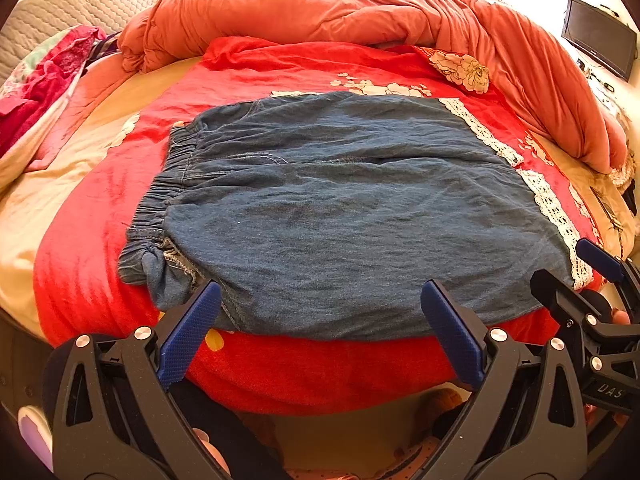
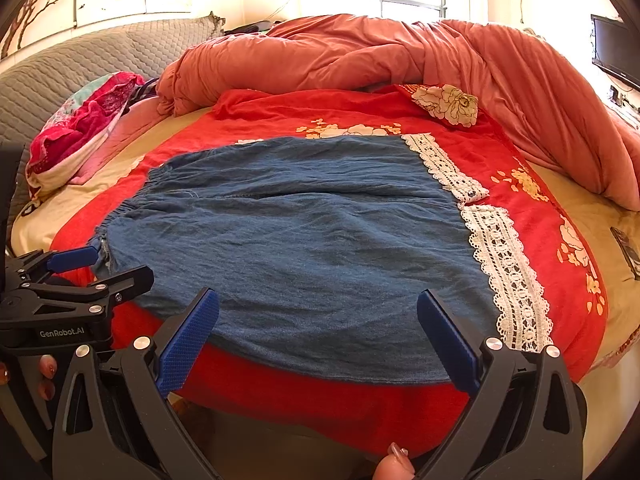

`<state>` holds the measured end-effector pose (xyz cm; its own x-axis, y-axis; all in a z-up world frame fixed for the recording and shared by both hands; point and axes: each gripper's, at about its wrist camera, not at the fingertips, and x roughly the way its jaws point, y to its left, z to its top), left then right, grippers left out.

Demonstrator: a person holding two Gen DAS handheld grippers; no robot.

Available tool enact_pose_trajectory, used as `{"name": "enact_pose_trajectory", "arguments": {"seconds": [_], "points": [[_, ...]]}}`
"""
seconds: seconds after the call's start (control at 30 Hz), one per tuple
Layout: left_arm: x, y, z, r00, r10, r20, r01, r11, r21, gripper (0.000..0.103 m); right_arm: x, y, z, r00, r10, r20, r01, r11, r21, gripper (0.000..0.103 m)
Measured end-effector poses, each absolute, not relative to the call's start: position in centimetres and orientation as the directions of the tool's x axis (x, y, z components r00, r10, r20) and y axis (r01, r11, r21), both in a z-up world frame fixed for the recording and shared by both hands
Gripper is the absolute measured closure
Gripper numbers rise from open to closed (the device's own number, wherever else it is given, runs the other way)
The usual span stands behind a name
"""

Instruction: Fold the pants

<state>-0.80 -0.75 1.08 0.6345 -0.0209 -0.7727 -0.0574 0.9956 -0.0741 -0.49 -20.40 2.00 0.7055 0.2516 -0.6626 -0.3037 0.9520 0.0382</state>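
Observation:
Blue denim pants (image 1: 344,208) lie flat across a red blanket (image 1: 280,72) on the bed, elastic waistband (image 1: 168,184) to the left, white lace hems (image 1: 552,208) to the right. They also show in the right wrist view (image 2: 304,232), with the lace hems (image 2: 504,256) at right. My left gripper (image 1: 320,320) is open and empty at the near edge, close to the waistband end. My right gripper (image 2: 320,328) is open and empty at the near edge, close to the lace end. Each gripper shows at the side of the other's view.
A bunched salmon duvet (image 1: 360,4) lies along the back and right of the bed. A pink and red pile of clothes (image 1: 44,80) sits at the left by a grey quilted headboard (image 2: 72,68). A dark screen (image 1: 600,36) hangs at the far right.

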Motion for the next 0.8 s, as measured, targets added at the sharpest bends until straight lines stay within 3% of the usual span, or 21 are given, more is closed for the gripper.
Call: {"name": "enact_pose_trajectory", "arguments": {"seconds": [0.33,0.67,0.8], "points": [[0.6,0.4,0.9,0.63,-0.041,-0.775,-0.049,0.995,-0.092,0.009,1.0,-19.3,2.0,0.687,0.285,-0.668,-0.348,0.937,0.042,0.004],[6.2,5.9,2.5,0.617,-0.067,-0.784,-0.067,0.988,-0.136,0.009,7.9,-16.8,4.1,0.636,0.362,-0.681,-0.428,0.9,0.079,0.004],[9.3,9.6,3.1,0.624,-0.002,-0.781,-0.14,0.984,-0.114,0.009,11.8,-15.0,4.9,0.605,0.393,-0.693,-0.46,0.882,0.099,0.004]]}}
